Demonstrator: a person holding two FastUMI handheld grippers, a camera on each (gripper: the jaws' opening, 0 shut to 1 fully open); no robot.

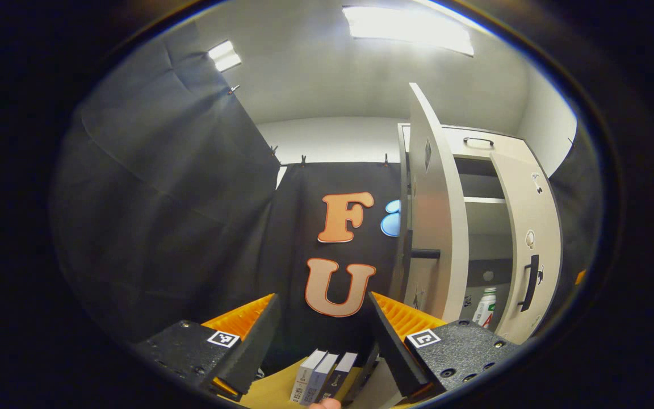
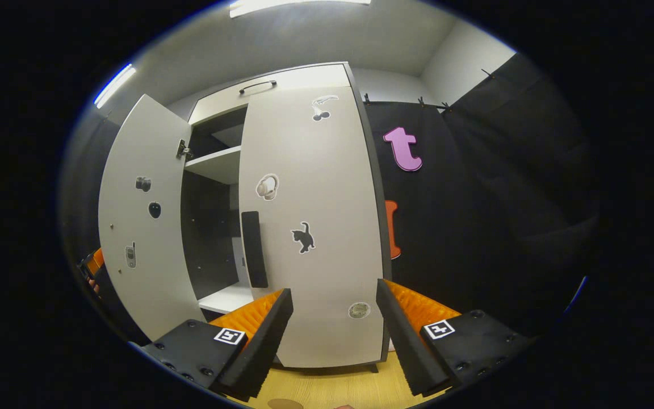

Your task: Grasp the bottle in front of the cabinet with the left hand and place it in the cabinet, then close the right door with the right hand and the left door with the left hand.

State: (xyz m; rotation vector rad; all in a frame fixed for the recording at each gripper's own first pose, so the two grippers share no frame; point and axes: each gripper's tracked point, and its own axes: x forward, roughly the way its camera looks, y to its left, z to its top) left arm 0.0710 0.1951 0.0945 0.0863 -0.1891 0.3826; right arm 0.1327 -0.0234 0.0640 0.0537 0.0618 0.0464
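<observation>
A white bottle (image 1: pixel 485 307) with a green cap stands upright on the cabinet's bottom shelf, seen through the gap between the two doors. The left door (image 1: pixel 436 221) swings wide open, edge-on to me, just right of my left gripper (image 1: pixel 322 307), which is open with nothing between its fingers. In the right gripper view the right door (image 2: pixel 310 227) lies closed or almost closed against the cabinet (image 2: pixel 281 79), its dark handle (image 2: pixel 253 250) near the inner edge. My right gripper (image 2: pixel 334 292) hangs open just in front of that door's lower part. The left door (image 2: pixel 139 227) stands open there too.
Several small boxes (image 1: pixel 321 378) stand on the wooden floor (image 1: pixel 270 395) below my left gripper. Black cloth walls close in the booth on both sides of the cabinet. A hand with the other gripper (image 2: pixel 91 267) peeks from behind the open left door.
</observation>
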